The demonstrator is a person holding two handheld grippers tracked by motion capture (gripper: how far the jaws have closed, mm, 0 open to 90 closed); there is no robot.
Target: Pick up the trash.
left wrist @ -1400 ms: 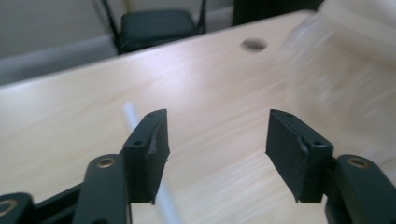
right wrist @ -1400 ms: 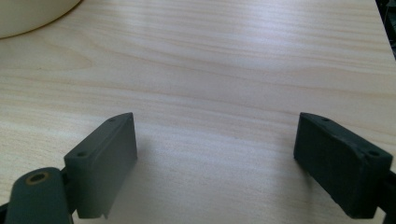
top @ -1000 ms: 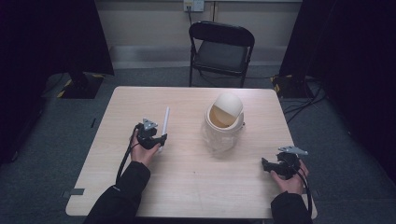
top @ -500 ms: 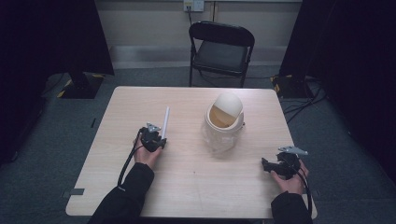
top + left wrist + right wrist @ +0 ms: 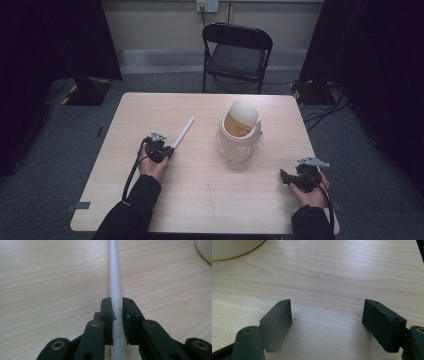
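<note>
A thin white rod [image 5: 183, 132] lies on the wooden table [image 5: 200, 200], slanting up to the right. My left gripper [image 5: 167, 149] is shut on its near end. In the left gripper view both black jaws press the rod [image 5: 115, 277] from either side, and the left gripper [image 5: 117, 302] sits low over the wood. A cream bin with a domed swing lid [image 5: 239, 132] stands right of centre. My right gripper [image 5: 286, 177] rests near the table's right front, open with nothing between its jaws; the right gripper view shows the right gripper [image 5: 327, 312] wide apart over bare wood.
A black folding chair [image 5: 237, 50] stands behind the table's far edge. The bin's rim [image 5: 205, 250] shows at the top right of the left gripper view, and the bin [image 5: 232, 248] at the top left of the right gripper view. Cables lie on the floor at right.
The rod's far end has swung to the right, from nearly straight away to a slant. The left hand has shifted slightly. The right gripper has stayed put.
</note>
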